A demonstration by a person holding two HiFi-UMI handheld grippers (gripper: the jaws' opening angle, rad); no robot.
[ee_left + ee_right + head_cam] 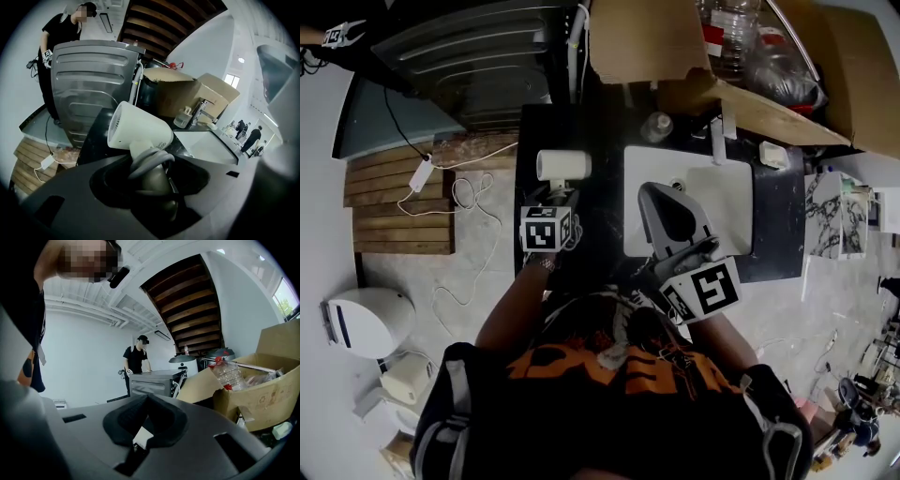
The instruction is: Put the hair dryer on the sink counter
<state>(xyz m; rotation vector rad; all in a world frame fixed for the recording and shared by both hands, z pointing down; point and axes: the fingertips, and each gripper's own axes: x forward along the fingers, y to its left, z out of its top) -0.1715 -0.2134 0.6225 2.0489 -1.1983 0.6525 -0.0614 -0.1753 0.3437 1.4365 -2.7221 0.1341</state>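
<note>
The white hair dryer [562,165] hangs over the left part of the black sink counter [534,127], nozzle to the left. Its handle, wound with grey cord, points back toward me. My left gripper [561,194] is shut on that handle. In the left gripper view the hair dryer [140,131] fills the middle, with the wrapped handle between the jaws of the left gripper [151,165]; whether it rests on the counter I cannot tell. My right gripper [659,190] hovers over the white basin [727,202], jaws together and empty. The right gripper [147,398] points up toward the room.
A faucet [717,141], a small bottle [656,125] and a soap dish [772,155] stand at the counter's back. An open cardboard box [656,42] overhangs it. A grey appliance [478,56] stands at the left. A white adapter and cable [422,173] lie on the floor.
</note>
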